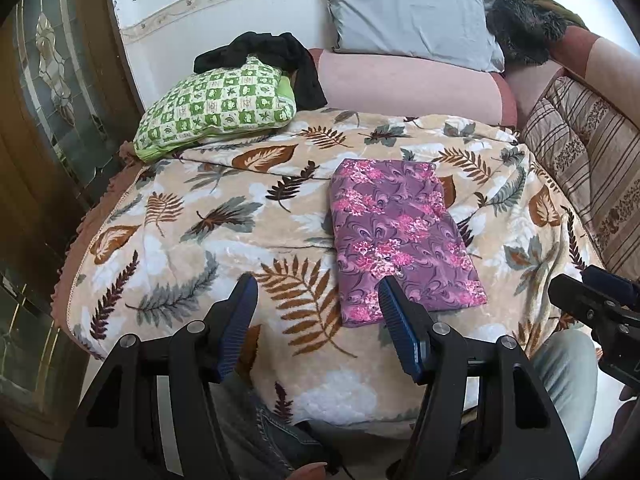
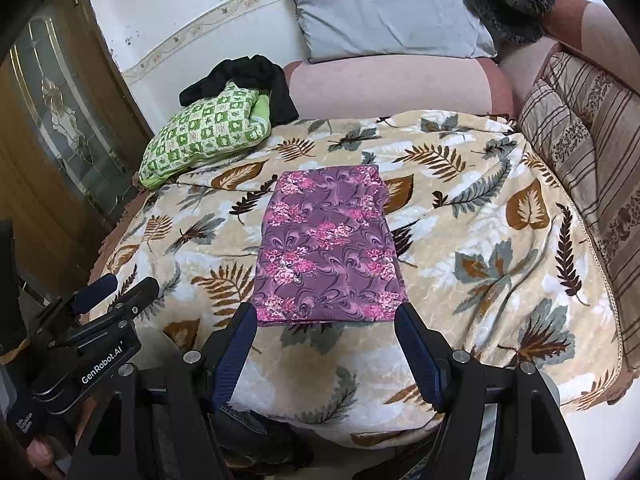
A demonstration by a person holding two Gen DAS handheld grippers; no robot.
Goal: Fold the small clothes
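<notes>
A purple floral cloth (image 1: 400, 236) lies folded into a neat rectangle on the leaf-patterned blanket (image 1: 200, 240); it also shows in the right wrist view (image 2: 326, 248). My left gripper (image 1: 318, 292) is open and empty, hovering just before the cloth's near left corner. My right gripper (image 2: 326, 316) is open and empty, its fingers straddling the cloth's near edge from above. The left gripper shows at the left of the right wrist view (image 2: 116, 284). The right gripper's body shows at the right edge of the left wrist view (image 1: 600, 304), its fingertips out of sight.
A green checked pillow (image 1: 216, 108) with a black garment (image 1: 272, 56) on it lies at the back left. A grey pillow (image 1: 412, 16) and pink bolster (image 1: 408, 84) line the back. A striped cushion (image 1: 584, 168) borders the right. A wooden door (image 2: 60, 128) stands left.
</notes>
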